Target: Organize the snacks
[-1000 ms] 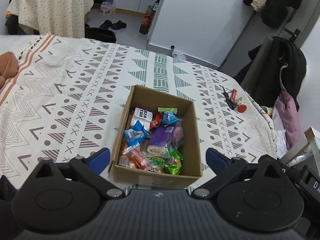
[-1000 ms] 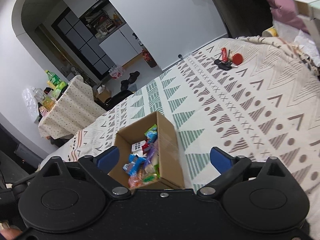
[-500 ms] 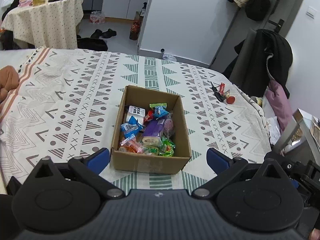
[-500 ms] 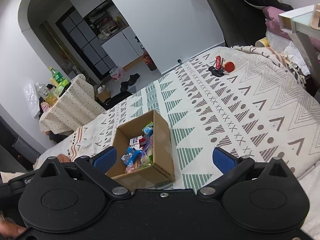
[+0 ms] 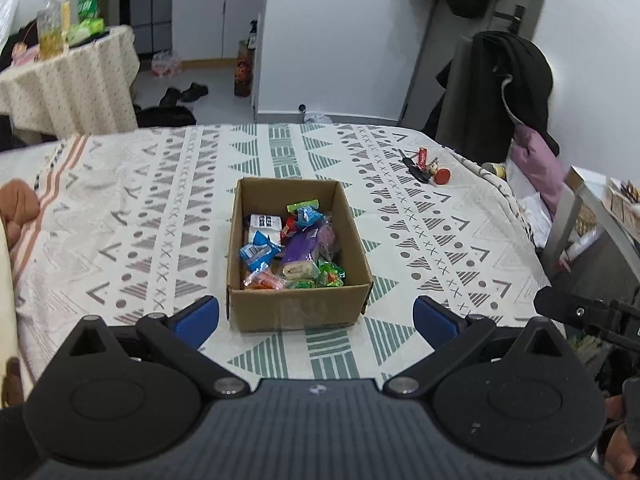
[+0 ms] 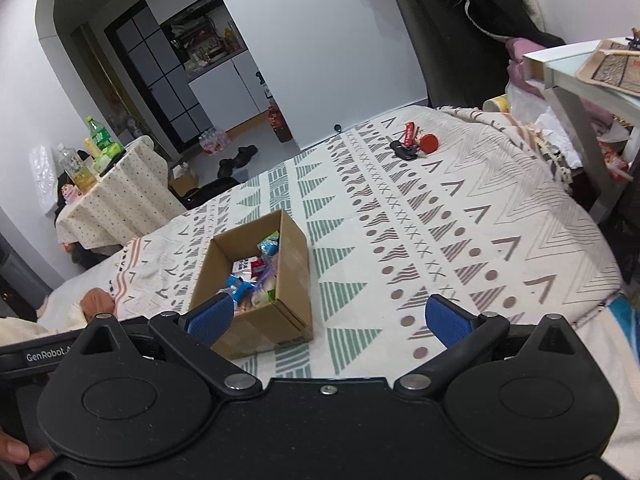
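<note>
An open cardboard box (image 5: 296,312) (image 6: 294,276) stands on the patterned tablecloth (image 5: 140,216) (image 6: 460,208). It holds several wrapped snacks (image 5: 292,252) (image 6: 252,280): blue, green and orange packets and a purple roll. My left gripper (image 5: 316,318) hangs open before the box's near wall, nothing between its blue pads. In the right wrist view my right gripper (image 6: 328,316) is open too, the box just beyond its left finger (image 6: 210,316).
A key bunch with a red tag and red cap (image 5: 424,164) (image 6: 412,146) lies at the table's far right. A chair with dark coats (image 5: 500,92) stands behind. A white side table (image 6: 580,76) is at the right, a second covered table with bottles (image 5: 68,68) at the far left.
Both grippers have drawn back and up from the box, which now looks smaller and farther away in both views. The box and its snacks have not moved.
</note>
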`<state>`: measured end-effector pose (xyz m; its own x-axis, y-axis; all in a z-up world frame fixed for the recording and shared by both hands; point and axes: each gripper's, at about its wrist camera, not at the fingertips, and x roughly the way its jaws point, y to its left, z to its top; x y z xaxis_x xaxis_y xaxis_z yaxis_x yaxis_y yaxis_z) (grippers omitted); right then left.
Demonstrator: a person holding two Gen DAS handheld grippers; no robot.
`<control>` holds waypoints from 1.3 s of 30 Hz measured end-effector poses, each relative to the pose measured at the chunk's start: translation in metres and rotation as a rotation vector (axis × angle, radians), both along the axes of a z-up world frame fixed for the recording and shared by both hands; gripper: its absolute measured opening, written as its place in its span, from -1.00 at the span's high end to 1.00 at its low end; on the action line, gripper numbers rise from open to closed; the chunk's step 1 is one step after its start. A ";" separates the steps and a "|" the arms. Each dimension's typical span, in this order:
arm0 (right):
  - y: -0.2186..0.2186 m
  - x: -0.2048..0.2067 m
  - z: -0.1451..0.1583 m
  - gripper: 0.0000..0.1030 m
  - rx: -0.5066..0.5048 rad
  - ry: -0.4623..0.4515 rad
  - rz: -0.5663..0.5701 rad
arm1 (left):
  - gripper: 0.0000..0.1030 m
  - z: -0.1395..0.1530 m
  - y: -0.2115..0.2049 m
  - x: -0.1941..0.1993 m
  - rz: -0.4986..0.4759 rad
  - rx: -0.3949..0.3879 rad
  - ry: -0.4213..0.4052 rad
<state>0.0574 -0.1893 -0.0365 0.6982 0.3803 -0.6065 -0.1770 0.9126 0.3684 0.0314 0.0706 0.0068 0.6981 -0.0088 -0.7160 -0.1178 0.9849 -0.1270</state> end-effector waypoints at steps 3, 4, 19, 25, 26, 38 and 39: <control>-0.002 -0.006 0.001 -1.00 -0.019 -0.005 -0.015 | -0.99 0.001 -0.004 -0.005 -0.025 0.014 -0.005; -0.004 -0.009 0.001 -1.00 -0.022 -0.007 -0.020 | -0.99 0.001 -0.005 -0.007 -0.034 0.020 -0.007; -0.007 -0.028 0.002 -1.00 -0.071 -0.023 -0.018 | -0.99 -0.007 -0.007 -0.022 -0.072 0.063 0.025; -0.004 -0.026 0.002 -1.00 -0.074 -0.024 -0.004 | -0.99 -0.007 -0.008 -0.023 -0.073 0.062 0.025; -0.003 -0.027 0.002 -1.00 -0.077 -0.028 0.002 | -0.99 -0.007 -0.008 -0.023 -0.073 0.059 0.025; 0.002 -0.028 0.000 -1.00 -0.090 -0.028 0.030 | -0.99 -0.007 -0.007 -0.019 -0.055 0.051 0.033; 0.002 -0.028 0.001 -1.00 -0.089 -0.028 0.031 | -0.99 -0.007 -0.006 -0.020 -0.055 0.050 0.032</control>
<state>0.0293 -0.1874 -0.0360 0.7038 0.3477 -0.6195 -0.2148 0.9354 0.2810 0.0118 0.0643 -0.0003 0.6740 -0.0097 -0.7387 -0.0670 0.9950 -0.0741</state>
